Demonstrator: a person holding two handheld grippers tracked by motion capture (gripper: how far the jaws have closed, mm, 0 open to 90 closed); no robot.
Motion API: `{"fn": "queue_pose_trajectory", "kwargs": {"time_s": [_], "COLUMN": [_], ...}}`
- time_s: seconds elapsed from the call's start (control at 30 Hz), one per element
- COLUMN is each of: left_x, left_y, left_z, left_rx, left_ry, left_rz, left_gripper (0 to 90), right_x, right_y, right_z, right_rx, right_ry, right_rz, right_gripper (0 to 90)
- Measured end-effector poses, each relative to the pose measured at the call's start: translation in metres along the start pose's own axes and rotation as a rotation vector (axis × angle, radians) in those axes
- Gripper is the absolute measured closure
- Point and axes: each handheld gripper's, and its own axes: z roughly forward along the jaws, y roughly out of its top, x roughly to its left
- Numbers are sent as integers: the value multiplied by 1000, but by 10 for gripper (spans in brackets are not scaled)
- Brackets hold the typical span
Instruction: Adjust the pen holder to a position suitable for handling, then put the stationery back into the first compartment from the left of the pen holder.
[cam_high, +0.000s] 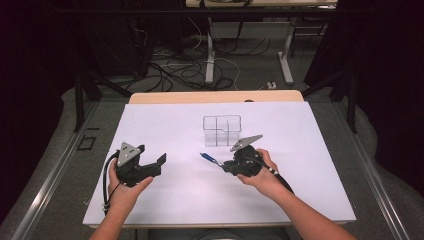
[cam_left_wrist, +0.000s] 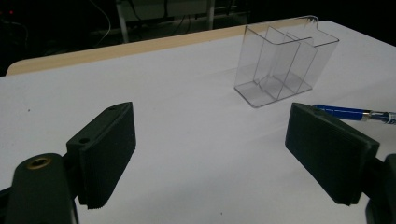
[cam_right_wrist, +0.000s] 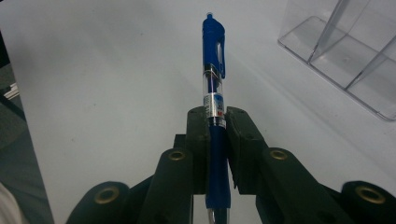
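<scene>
Left gripper (cam_high: 161, 161) sits w/ jaws wide apart, nothing btwn them, over bare white table sheet (cam_high: 170, 200), near its left edge. Lots of free sheet ahead & to its right. My left hand (cam_high: 125, 187) cups it from below, jaws pointing right-forward. Right of centre, clear plastic divided organiser box (cam_high: 222, 130) stands upright, well back from front edge. Right gripper (cam_high: 223, 165) is clamped on blue retractable pen w/ clear mid-barrel (cam_right_wrist: 214, 93); pen sticks out leftwards, just in front of the box, not touching it. My right hand (cam_high: 260, 175) grips from behind, forearm coming in from bottom right.
</scene>
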Motion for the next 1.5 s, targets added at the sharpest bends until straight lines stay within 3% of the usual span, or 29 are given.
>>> {"fn": "queue_pose_trajectory", "kwargs": {"time_s": [0.3,0.43,0.77,0.87,1.17,1.23,1.27,1.37,1.43,1.47,1.5], "left_x": [-13,-19,-37,-43,-64,-70,-72,-79,-84,-85,-87], "left_y": [6,8,13,14,22,23,24,27,28,29,30], "left_z": [3,4,8,10,15,16,16,16,16,17,17], "left_rx": [-8,-8,7,7,22,26,26,27,31,36,40], "left_ry": [-20,-24,-24,-40,-81,-81,-82,-80,-66,-68,-70], "left_rz": [87,123,258,330,530,581,609,701,745,759,774], "left_gripper": [164,167,218,256,276,278,285,337,359,360,368], "right_x": [-3,-6,-11,-13,-17,-15,-16,-14,-12,-11,-10], "right_y": [15,23,34,36,42,43,45,48,49,52,52], "right_z": [-10,-13,-17,-21,-24,-22,-24,-25,-24,-27,-27], "right_rx": [31,50,59,80,91,65,88,90,75,119,103], "right_ry": [49,60,86,95,107,112,112,116,119,122,122], "right_rz": [30,18,55,82,79,91,80,76,83,82,93], "right_gripper": [799,799,800,799,799,799,799,799,799,799,799]}}
